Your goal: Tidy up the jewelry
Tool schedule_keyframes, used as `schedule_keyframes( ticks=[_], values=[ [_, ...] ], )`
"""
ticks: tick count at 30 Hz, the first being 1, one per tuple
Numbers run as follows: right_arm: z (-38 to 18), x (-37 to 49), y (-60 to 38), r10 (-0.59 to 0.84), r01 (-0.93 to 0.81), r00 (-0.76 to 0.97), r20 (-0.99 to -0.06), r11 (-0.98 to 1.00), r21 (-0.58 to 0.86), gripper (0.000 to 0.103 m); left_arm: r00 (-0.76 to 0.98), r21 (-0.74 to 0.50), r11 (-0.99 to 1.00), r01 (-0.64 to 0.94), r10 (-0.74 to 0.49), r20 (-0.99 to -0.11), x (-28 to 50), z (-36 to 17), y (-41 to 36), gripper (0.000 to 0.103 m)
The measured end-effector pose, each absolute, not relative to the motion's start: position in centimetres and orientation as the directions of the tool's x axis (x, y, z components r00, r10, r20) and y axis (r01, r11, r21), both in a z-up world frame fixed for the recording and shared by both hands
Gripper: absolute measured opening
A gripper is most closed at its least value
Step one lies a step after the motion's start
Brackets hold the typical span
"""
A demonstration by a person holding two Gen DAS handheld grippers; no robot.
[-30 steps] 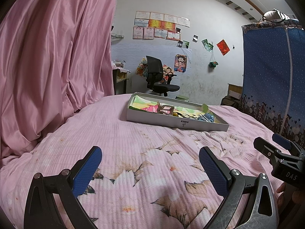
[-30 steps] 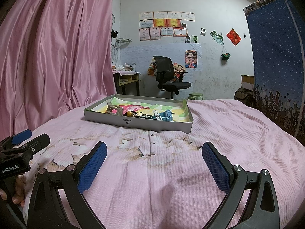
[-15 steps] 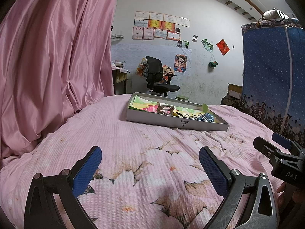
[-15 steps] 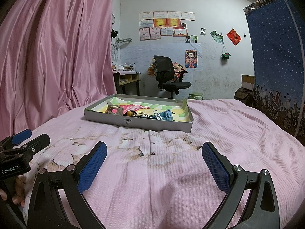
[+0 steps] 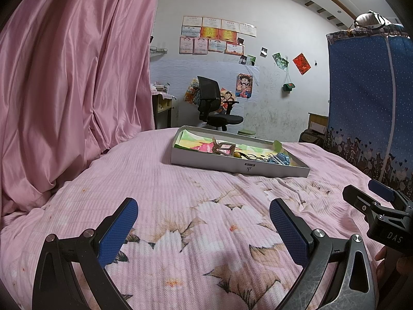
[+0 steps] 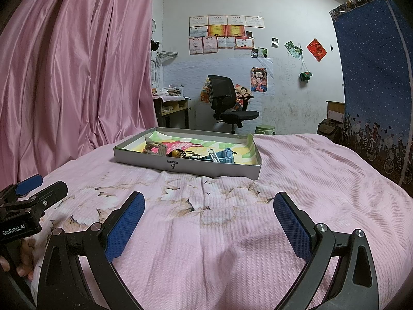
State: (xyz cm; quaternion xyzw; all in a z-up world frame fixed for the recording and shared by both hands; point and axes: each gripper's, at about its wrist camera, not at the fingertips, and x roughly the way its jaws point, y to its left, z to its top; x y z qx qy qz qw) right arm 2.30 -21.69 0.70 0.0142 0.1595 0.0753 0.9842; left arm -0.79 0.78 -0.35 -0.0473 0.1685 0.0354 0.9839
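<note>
Here, you hold both grippers spread wide above a pink floral bedspread [image 5: 180,206].
Left gripper [image 5: 204,215] and right gripper [image 6: 209,206] grasp nothing; the grey jewelry tray [image 6: 206,166], with hair clips, lies ahead, well apart.

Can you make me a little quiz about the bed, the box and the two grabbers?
1. True or false: the left gripper is holding a necklace.
2. What does the grey box rest on?
A. the office chair
B. the pink bedspread
C. the floor
3. Fill in: the hair claw at the box's right end is ____ in colour.

Key
1. False: both it and the right gripper are open and empty.
2. B
3. Blue
</note>
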Motion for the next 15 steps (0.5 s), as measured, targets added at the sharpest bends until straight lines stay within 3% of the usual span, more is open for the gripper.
schedule_keyframes(
  ticks=[15],
  values=[
    [0.75, 2.32, -21.69, 0.153, -0.144, 0.938, -0.312, 0.988, 0.052, 0.098, 0.941, -0.08, 0.993, -0.085, 0.054, -0.334, -0.8, -0.32, 0.7, 0.103]
  ],
)
